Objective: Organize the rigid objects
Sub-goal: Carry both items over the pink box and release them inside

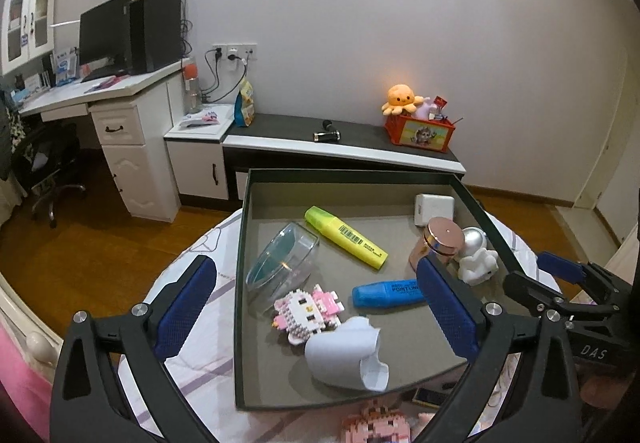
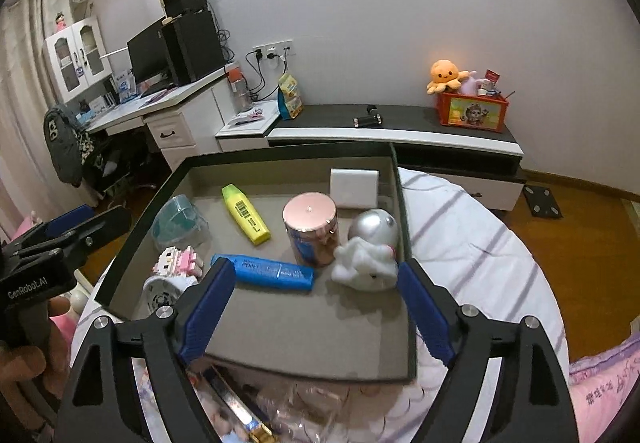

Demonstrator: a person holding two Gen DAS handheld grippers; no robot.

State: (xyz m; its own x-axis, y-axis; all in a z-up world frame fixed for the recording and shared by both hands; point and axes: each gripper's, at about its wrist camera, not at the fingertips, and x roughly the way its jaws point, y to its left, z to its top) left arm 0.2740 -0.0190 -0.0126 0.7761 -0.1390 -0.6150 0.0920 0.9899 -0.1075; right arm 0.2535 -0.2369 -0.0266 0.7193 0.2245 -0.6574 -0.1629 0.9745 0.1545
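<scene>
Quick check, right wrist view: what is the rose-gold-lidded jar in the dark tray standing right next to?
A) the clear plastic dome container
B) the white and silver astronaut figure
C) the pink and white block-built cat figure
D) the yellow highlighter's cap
B: the rose-gold-lidded jar stands upright beside the white and silver astronaut figure near the right wall of the dark shallow tray; the other items lie further left.

Readable lettering on three things

The right gripper (image 1: 560, 283) at 3 o'clock reads "DAS"; the left gripper (image 2: 68, 233) at 9 o'clock reads "GenRobot.AI"; the blue marker (image 2: 262, 273) reads "POINT".
</scene>
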